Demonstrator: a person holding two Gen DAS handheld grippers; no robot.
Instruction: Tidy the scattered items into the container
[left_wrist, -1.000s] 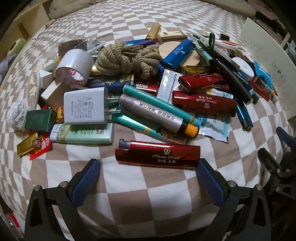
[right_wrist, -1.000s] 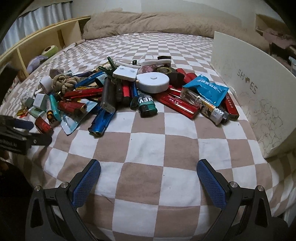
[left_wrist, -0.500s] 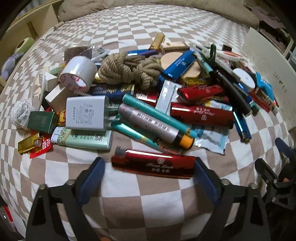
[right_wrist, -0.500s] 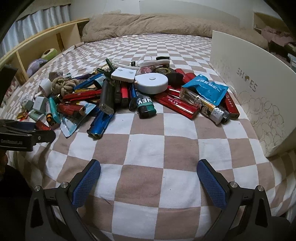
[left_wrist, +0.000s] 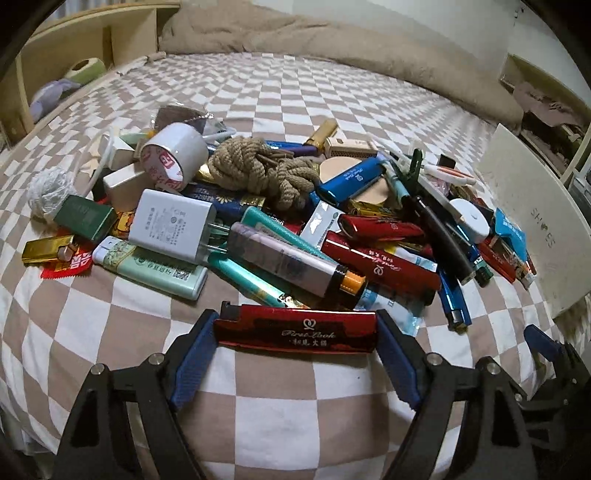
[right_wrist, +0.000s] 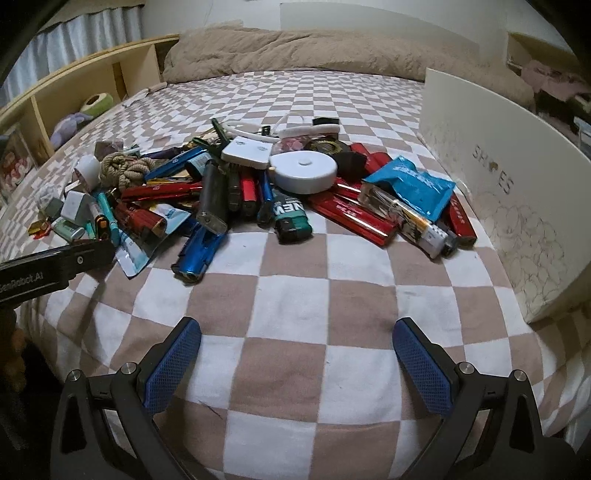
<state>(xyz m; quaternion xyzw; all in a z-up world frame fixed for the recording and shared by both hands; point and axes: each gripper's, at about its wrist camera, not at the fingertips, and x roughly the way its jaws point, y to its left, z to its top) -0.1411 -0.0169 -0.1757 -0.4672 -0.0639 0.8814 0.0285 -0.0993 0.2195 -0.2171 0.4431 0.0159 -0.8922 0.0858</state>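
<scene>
The left gripper has its fingers closed end to end on a red lighter, which sits between the blue pads at the near edge of the pile, low over the checkered bed; whether it is already clear of the sheet cannot be told. The right gripper hovers with its fingers wide apart and nothing between them, well short of the clutter. The white shoe box stands at the right side of the bed, just beside the heap; its inside is not visible, so nothing can be confirmed as stowed. Judging by this, the task is barely begun: the rope bundle, tape roll, white charger and many more lighters remain scattered.
</scene>
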